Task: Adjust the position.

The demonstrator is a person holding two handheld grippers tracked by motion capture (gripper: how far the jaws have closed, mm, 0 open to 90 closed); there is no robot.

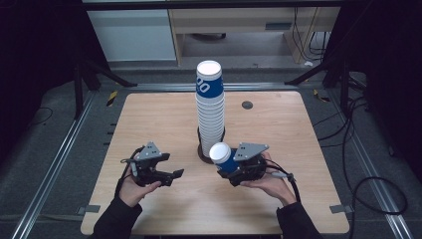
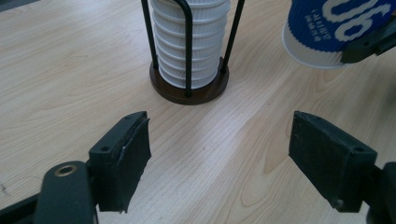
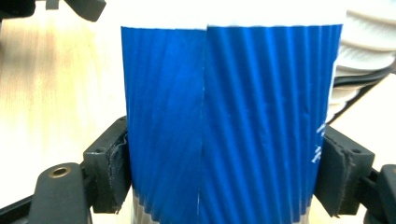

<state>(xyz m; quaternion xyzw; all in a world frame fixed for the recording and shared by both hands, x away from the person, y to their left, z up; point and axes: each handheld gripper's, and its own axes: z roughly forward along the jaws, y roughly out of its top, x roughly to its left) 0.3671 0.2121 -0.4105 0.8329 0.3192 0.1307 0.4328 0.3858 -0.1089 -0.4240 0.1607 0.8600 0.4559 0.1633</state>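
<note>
A tall stack of ribbed paper cups (image 1: 210, 109) stands in a black wire holder with a dark round base (image 2: 189, 93) at the middle of the wooden table (image 1: 149, 124); its top cup is blue. Just right of the holder's base, my right gripper (image 1: 228, 168) is shut on a single blue ribbed cup (image 1: 220, 154), which tilts toward the stack with a white end up. Both pads press the cup's sides (image 3: 224, 116). My left gripper (image 1: 171, 165) hovers left of the holder, open, with bare table between its pads (image 2: 126, 158). The held cup (image 2: 331, 28) hangs off to its upper right.
A small dark round spot (image 1: 247, 105) lies on the table behind and right of the stack. Metal rails and cables run along the floor on both sides of the table. A pale cabinet stands beyond the far edge.
</note>
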